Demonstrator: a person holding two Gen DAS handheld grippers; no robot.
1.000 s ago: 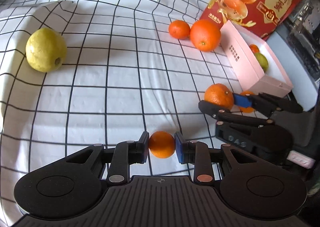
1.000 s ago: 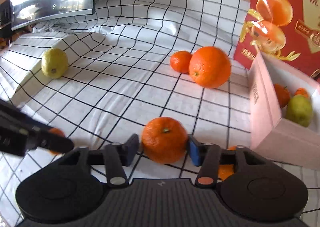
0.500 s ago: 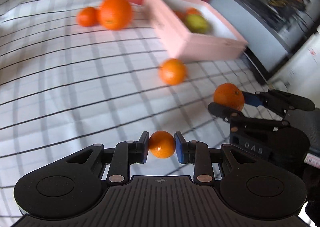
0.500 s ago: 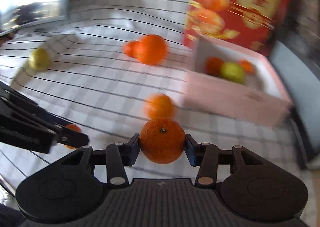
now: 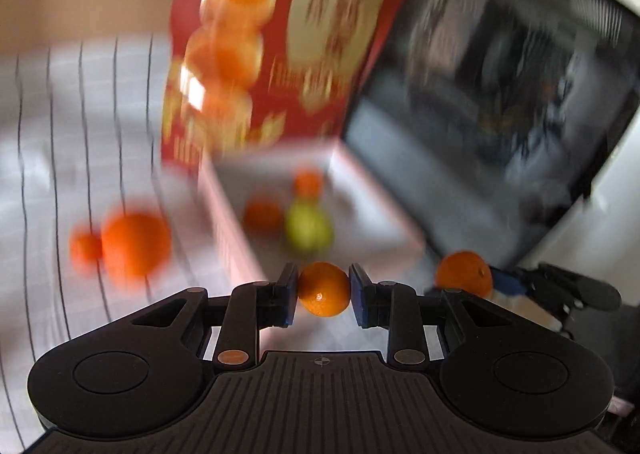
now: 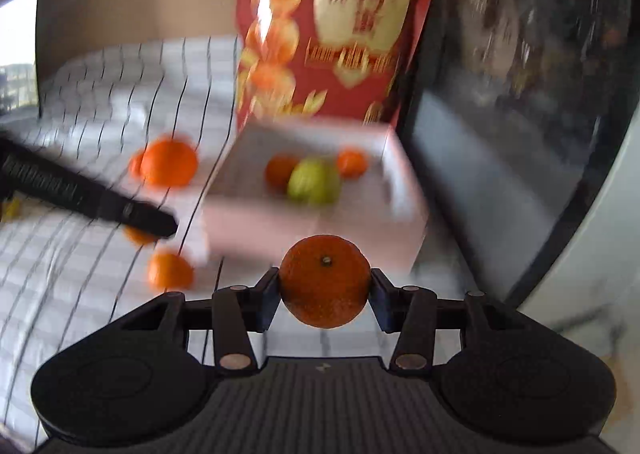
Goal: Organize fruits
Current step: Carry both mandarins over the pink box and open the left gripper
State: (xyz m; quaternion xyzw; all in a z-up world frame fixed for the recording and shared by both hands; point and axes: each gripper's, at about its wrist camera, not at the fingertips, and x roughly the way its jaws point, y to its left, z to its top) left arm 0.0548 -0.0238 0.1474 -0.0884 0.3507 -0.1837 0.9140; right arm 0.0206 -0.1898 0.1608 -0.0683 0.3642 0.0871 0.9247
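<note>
My left gripper [image 5: 324,289] is shut on a small orange mandarin [image 5: 323,290] and holds it in the air before the pink box [image 5: 228,222]. My right gripper [image 6: 324,286] is shut on a larger mandarin [image 6: 324,281], held near the box's front wall [image 6: 260,226]. The right gripper with its fruit also shows in the left wrist view [image 5: 466,274]. The box holds two oranges [image 6: 280,171] and a green fruit [image 6: 314,181]. The left gripper's finger [image 6: 120,206] crosses the right wrist view.
A big orange [image 5: 134,244] and a small one [image 5: 82,250] lie on the checked cloth [image 5: 60,134] left of the box. Another mandarin [image 6: 168,272] lies by the box's front corner. A red carton lid [image 6: 332,26] stands behind the box. Dark furniture [image 5: 500,94] is at right.
Both grippers have risen and swung right toward the pink box, each still holding its mandarin. The box now sits straight ahead in both views.
</note>
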